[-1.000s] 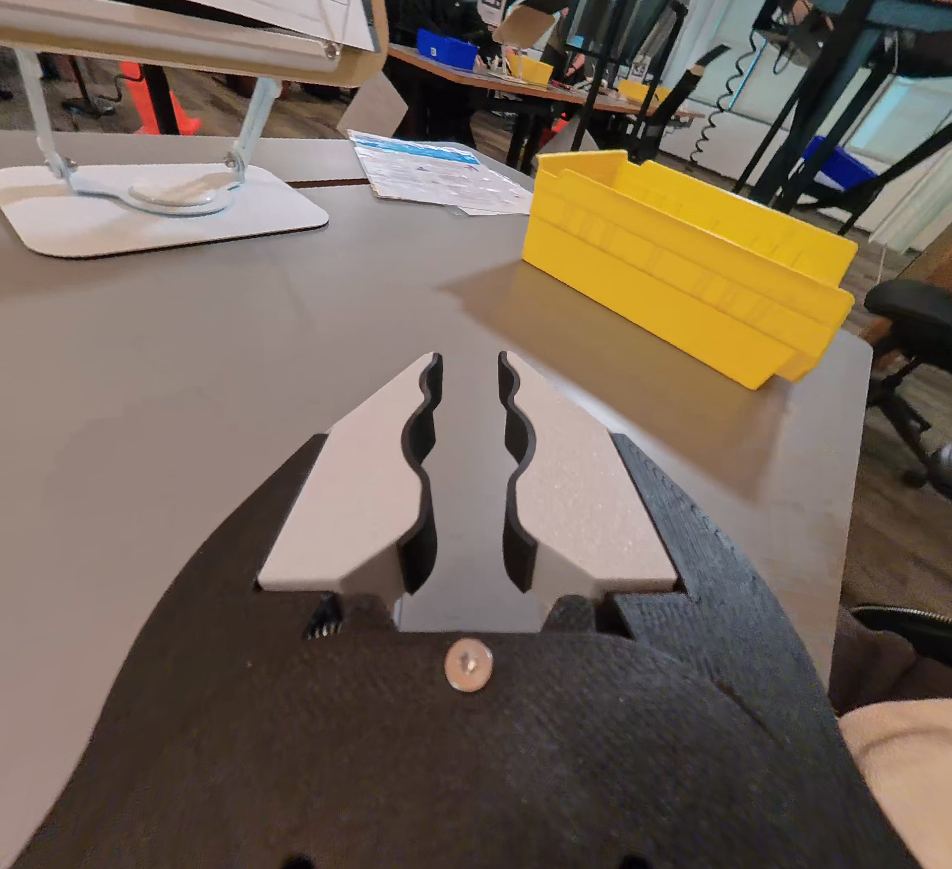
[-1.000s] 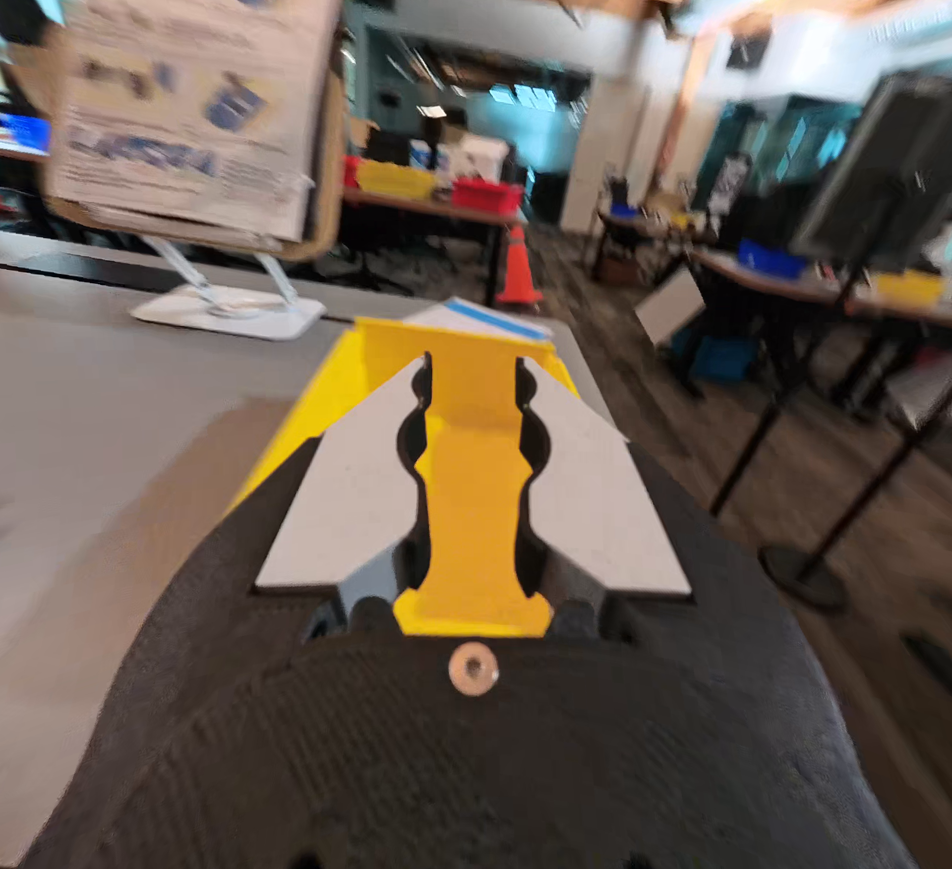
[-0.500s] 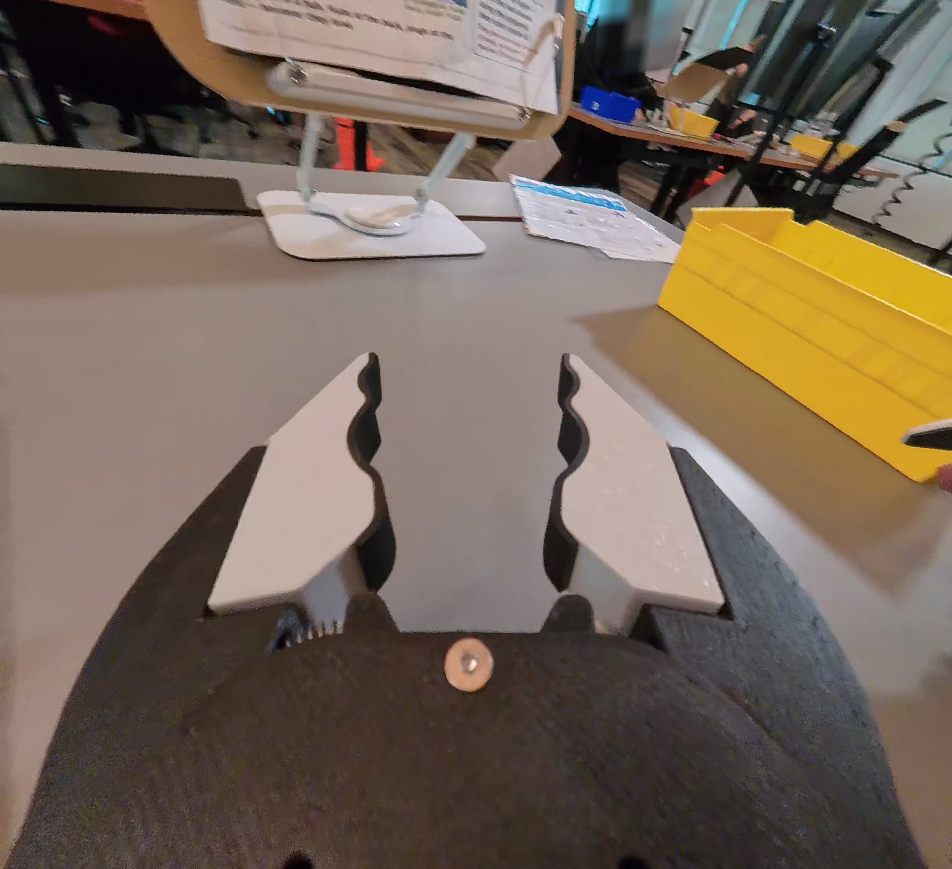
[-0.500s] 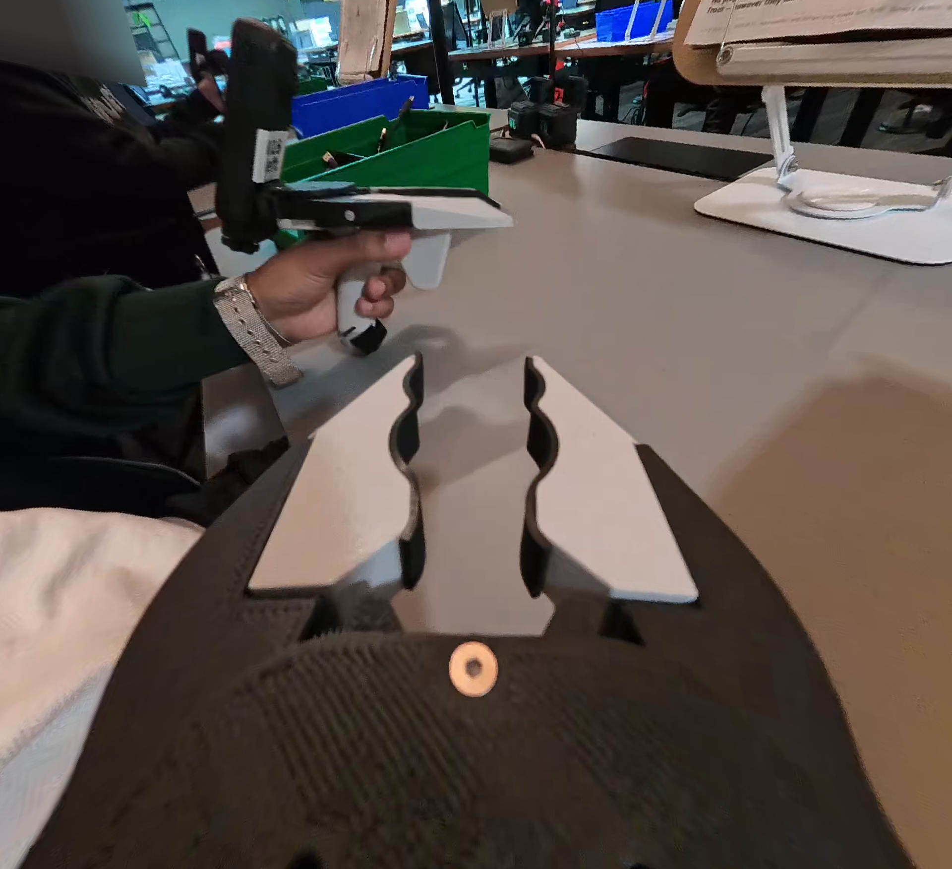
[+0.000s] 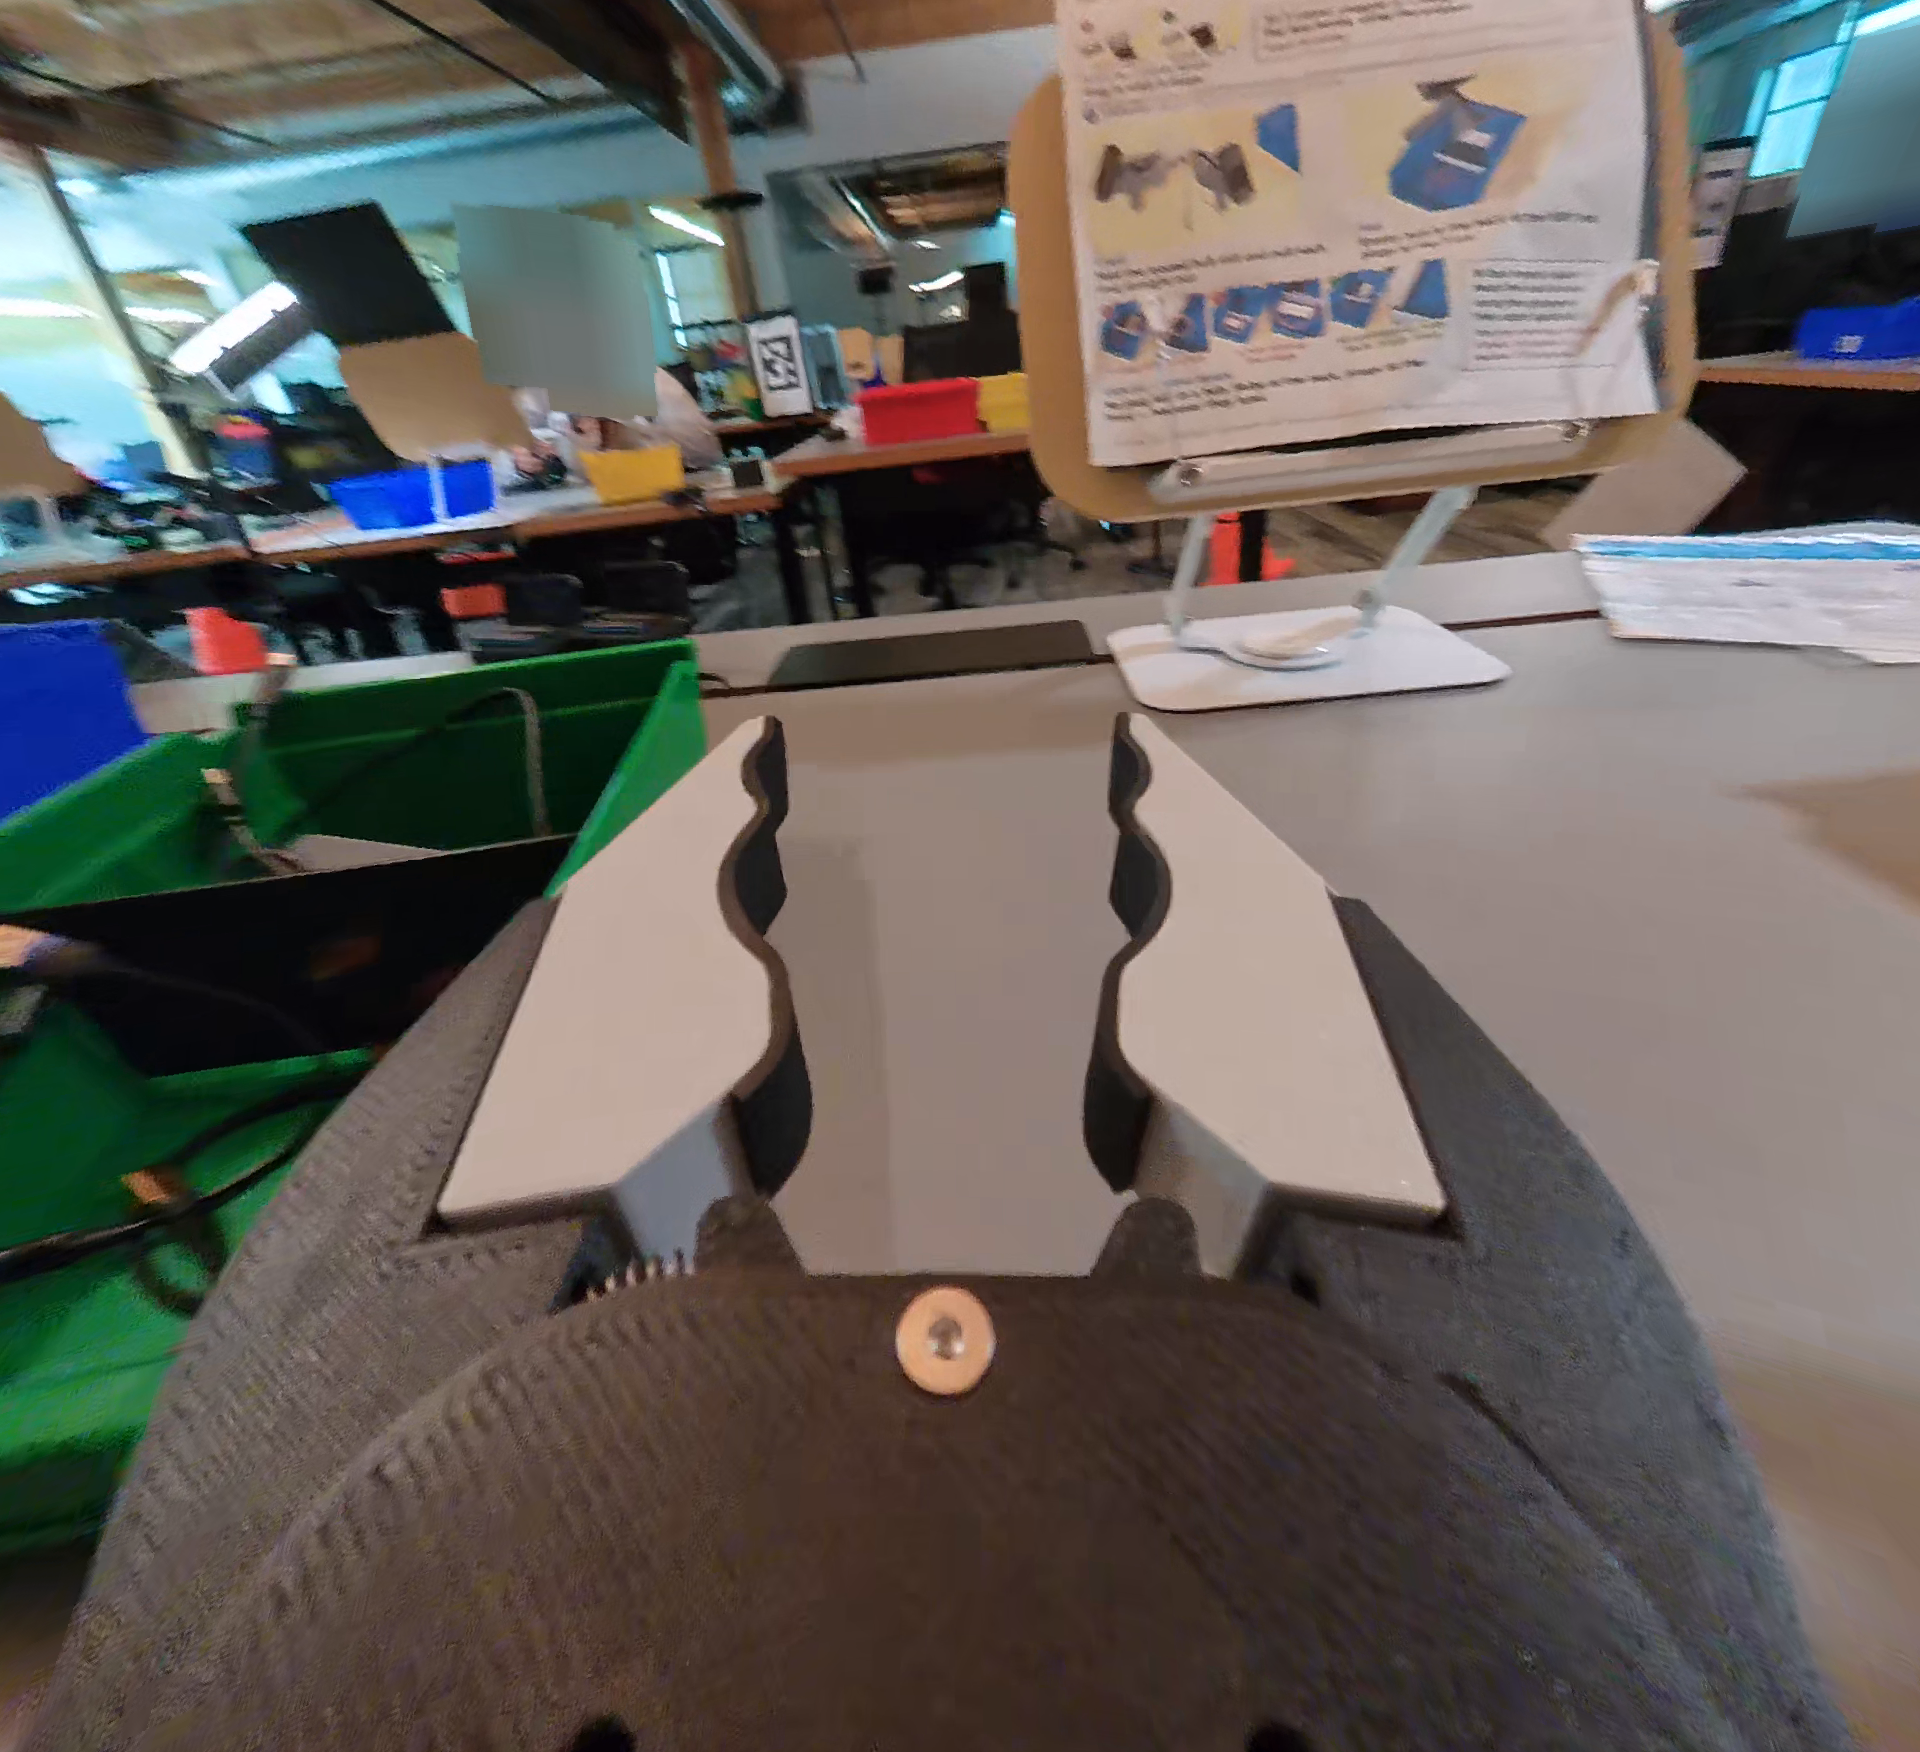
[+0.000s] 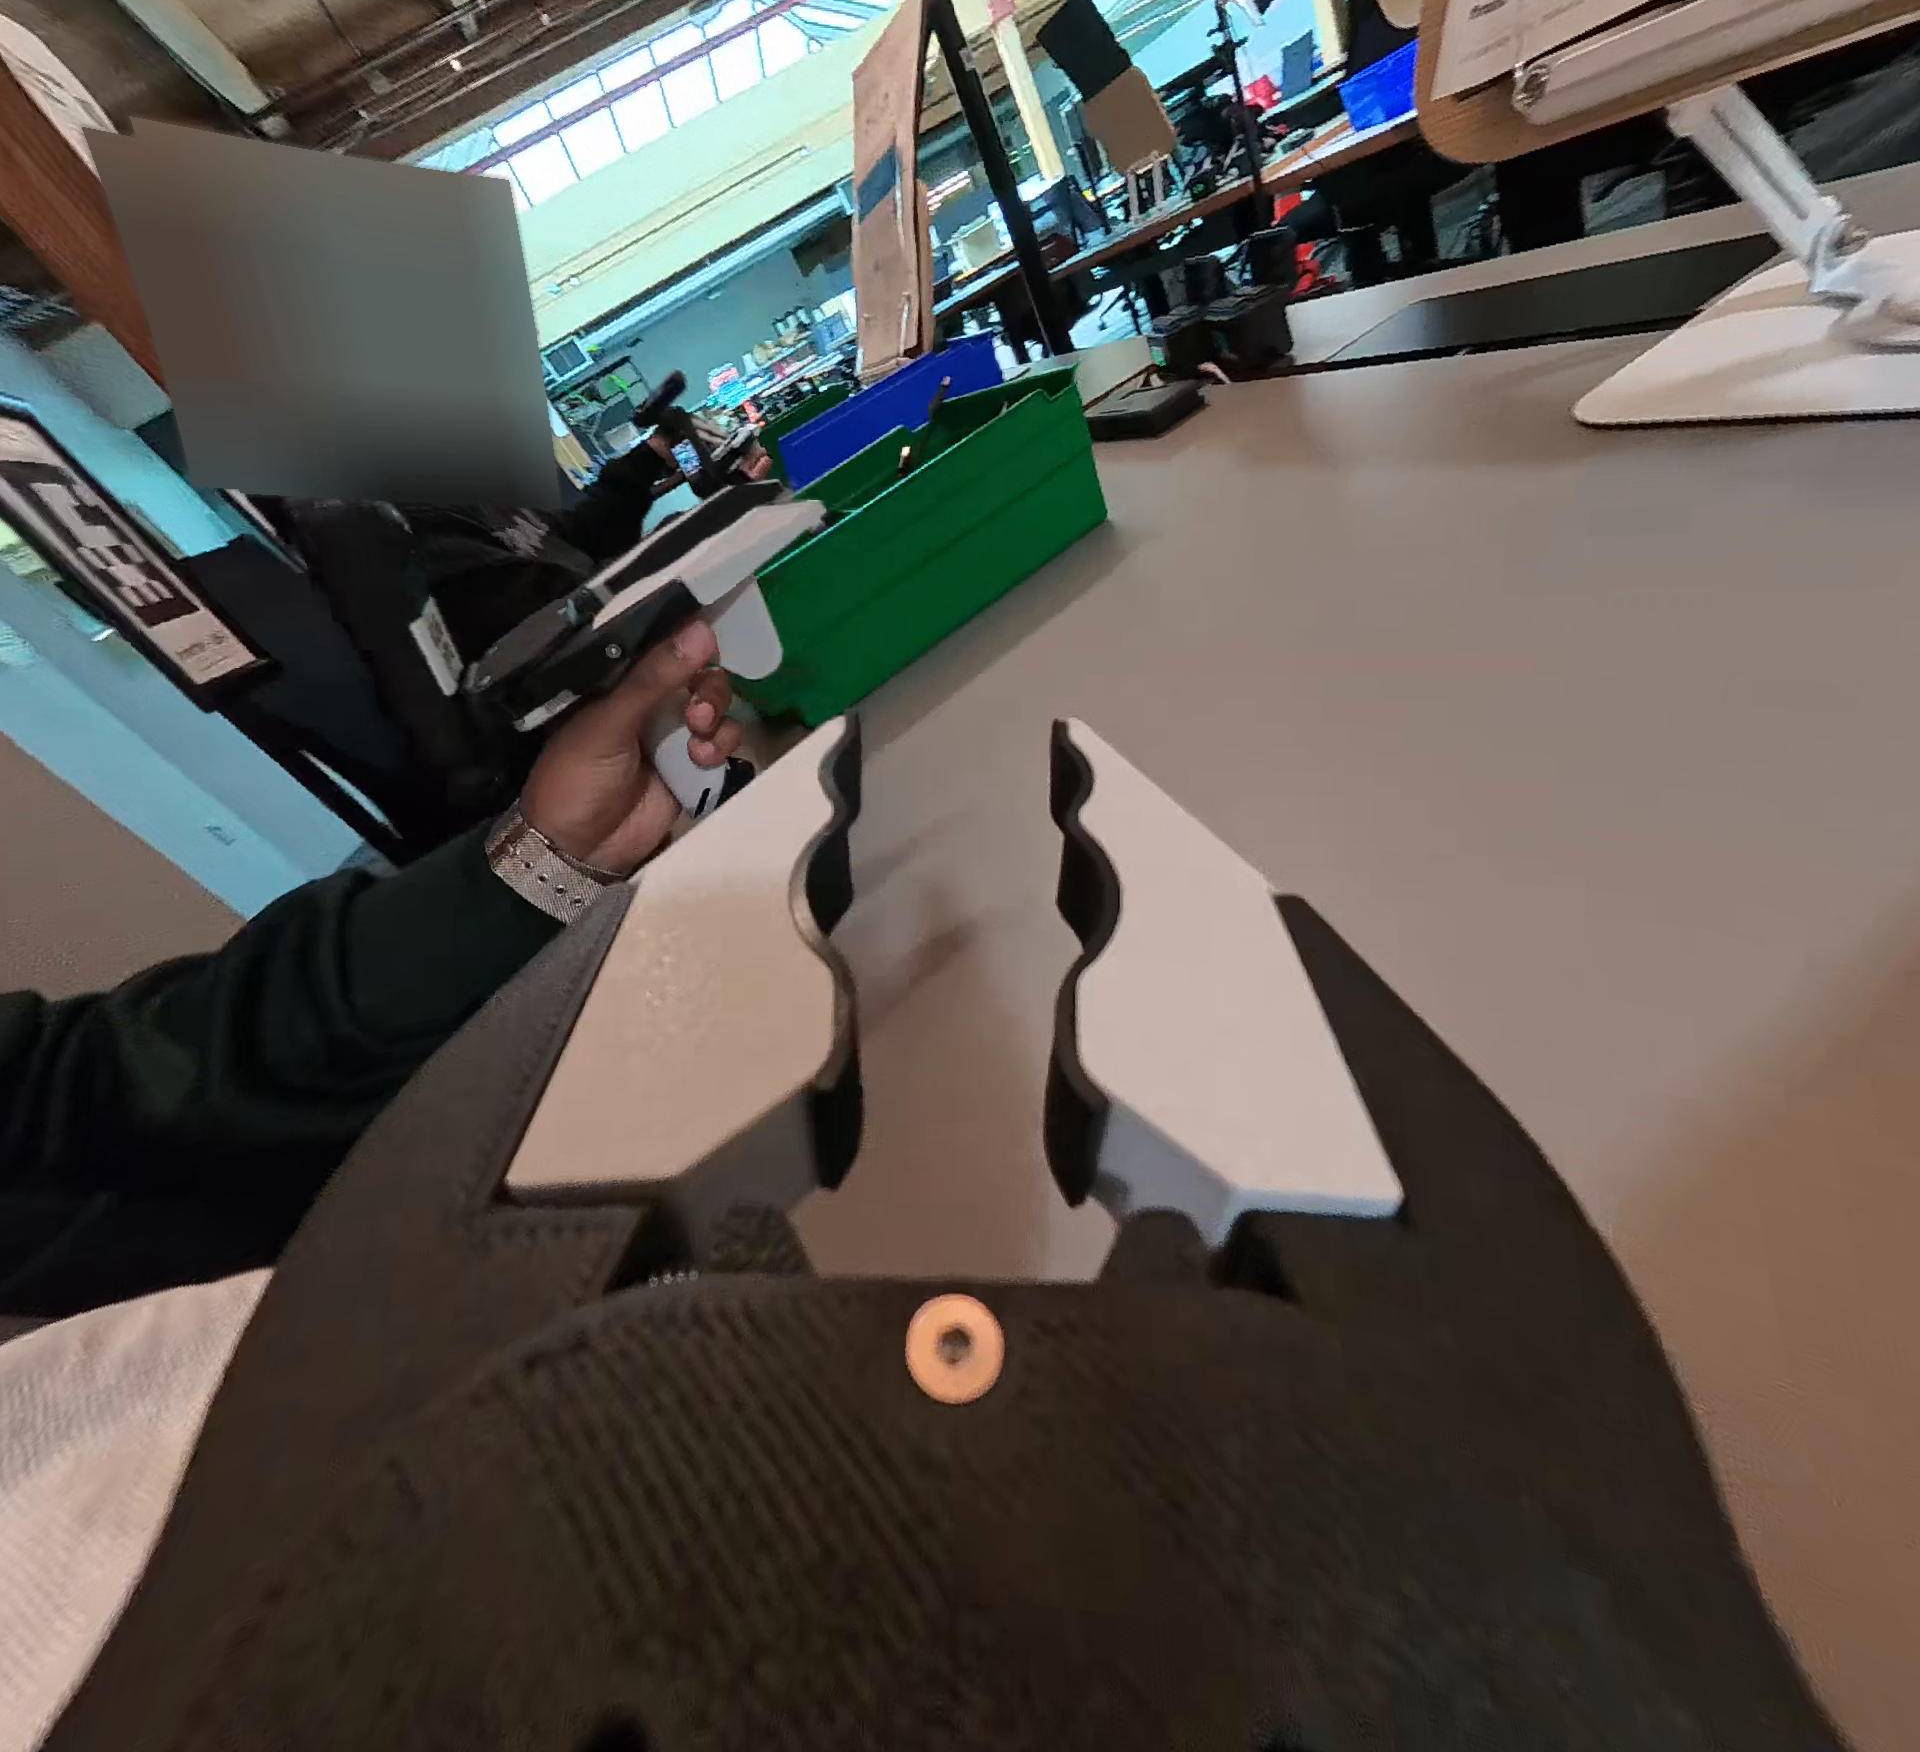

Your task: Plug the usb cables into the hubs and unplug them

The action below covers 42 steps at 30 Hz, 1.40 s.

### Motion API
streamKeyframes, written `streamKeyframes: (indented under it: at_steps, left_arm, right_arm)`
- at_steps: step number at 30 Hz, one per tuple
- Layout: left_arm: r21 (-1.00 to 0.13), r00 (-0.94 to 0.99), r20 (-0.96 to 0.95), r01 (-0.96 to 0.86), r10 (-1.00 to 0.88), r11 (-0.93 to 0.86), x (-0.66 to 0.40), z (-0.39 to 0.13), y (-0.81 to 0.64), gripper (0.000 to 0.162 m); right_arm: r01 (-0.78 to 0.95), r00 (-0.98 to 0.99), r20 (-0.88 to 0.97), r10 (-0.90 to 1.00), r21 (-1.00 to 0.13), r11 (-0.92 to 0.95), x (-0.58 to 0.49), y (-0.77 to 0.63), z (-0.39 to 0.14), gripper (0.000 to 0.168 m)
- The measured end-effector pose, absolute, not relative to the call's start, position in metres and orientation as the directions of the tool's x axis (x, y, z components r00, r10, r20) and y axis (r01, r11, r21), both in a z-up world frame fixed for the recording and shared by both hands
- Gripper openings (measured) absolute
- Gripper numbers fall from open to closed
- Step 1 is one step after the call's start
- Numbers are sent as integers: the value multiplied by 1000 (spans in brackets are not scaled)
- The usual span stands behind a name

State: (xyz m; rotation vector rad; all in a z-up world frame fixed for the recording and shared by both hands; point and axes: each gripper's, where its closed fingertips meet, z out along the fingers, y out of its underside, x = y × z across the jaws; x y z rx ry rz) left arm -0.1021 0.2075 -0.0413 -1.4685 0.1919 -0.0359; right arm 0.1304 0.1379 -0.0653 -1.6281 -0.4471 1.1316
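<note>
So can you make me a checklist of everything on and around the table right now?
Surface: grey table, bare between both grippers' fingers.
Job's things: green bin at the table's left side, with dark cables in it; no hub clearly seen.
Clutter: instruction sheet on a white stand; papers at the far right; black pad.
Grippers: left gripper open and empty, beside the green bin; right gripper open and empty above the table.
Cables: only those in the bin, none plugged or held.
Surroundings: busy workshop with other tables, coloured bins, and a person's hand holding the left gripper.
</note>
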Motion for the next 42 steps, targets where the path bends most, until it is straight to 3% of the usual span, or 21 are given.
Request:
streamKeyframes:
  at_steps: [9,14,25,32,42]
  left_arm:
    - [-995,991,-91,-86,98,-47,-190,-64,195,54]
    - [-983,981,-79,-47,178,-175,-216,-90,192,36]
    - [-970,991,-8,26,136,-243,-218,-107,194,27]
    - [-968,997,-21,-3,70,-250,-210,-107,195,1]
    - [-962,991,91,112,96,-249,-228,-107,190,3]
  right_arm:
    - [-159,372,-436,819,-900,-407,87,139,-70,35]
    - [-133,326,-447,833,-894,-428,72,139,-72,35]
    - [-125,307,-452,837,-891,-436,66,138,-73,35]
    - [-118,301,-459,836,-887,-445,64,136,-75,35]
    - [-118,299,-465,833,-885,-451,64,136,-76,35]
